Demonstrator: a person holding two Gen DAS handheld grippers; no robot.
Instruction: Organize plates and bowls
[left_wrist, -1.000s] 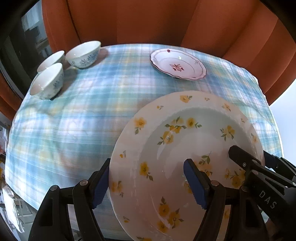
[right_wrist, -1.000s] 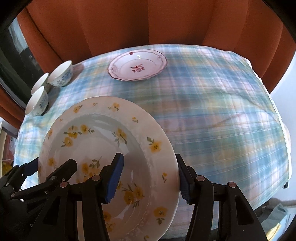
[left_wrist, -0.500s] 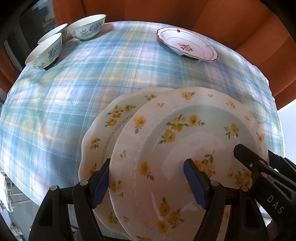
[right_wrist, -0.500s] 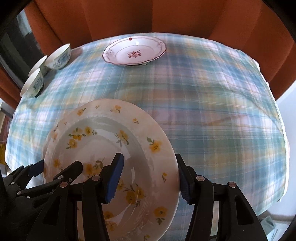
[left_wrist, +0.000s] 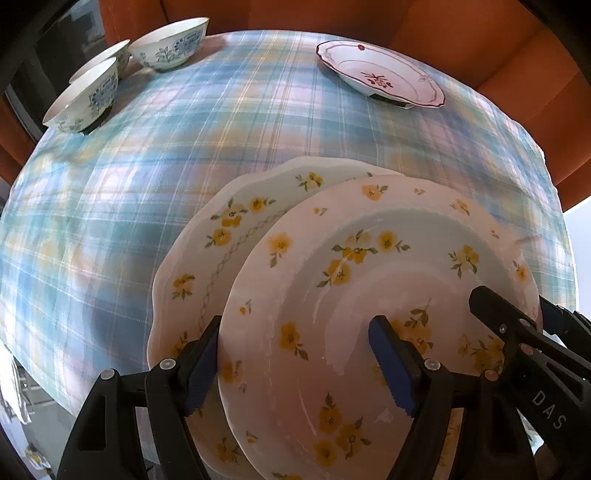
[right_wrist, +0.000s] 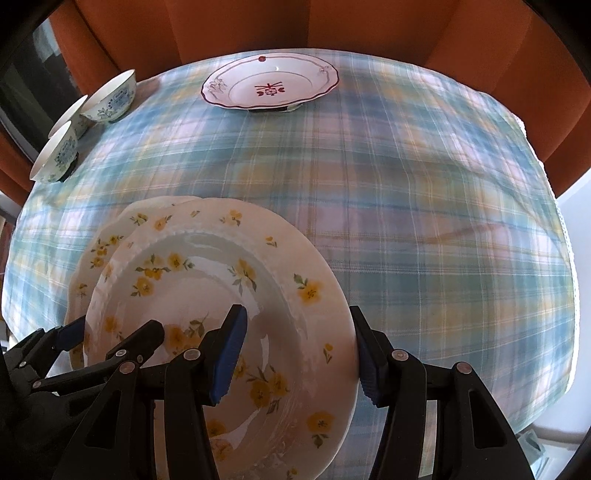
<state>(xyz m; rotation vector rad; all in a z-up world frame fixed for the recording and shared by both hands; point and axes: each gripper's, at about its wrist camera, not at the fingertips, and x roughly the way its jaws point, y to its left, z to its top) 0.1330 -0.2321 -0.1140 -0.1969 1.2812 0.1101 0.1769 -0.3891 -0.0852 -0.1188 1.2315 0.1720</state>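
Covering the whole table, the blue, green and yellow plaid tablecloth is the largest thing in front of you, with orange curtain folds hanging behind it.

Next in size is the yellow-flowered plate that you carry with both tools, at the near edge of the table. Your left gripper clamps its left rim, one blue pad on the outer edge and the other inside the well. Your right gripper grasps the opposite rim in the same way, one pad in the well and one against the outer edge. Each tool also shows in the other's view, biting the plate's far side.

Under it lies a second yellow-flowered plate with a scalloped rim and a chain pattern, flat on the cloth and sticking out to the left of the one you hold. You cannot tell from either view whether the two touch.

Farther back, near the far edge, a white plate with a dark red rim line and a red motif sits alone, well apart from the yellow pair.

Smallest are three white bowls with blue print, grouped at the far left corner: one bowl stands farthest back, the middle bowl is partly hidden, and the nearest bowl stands just beside it.
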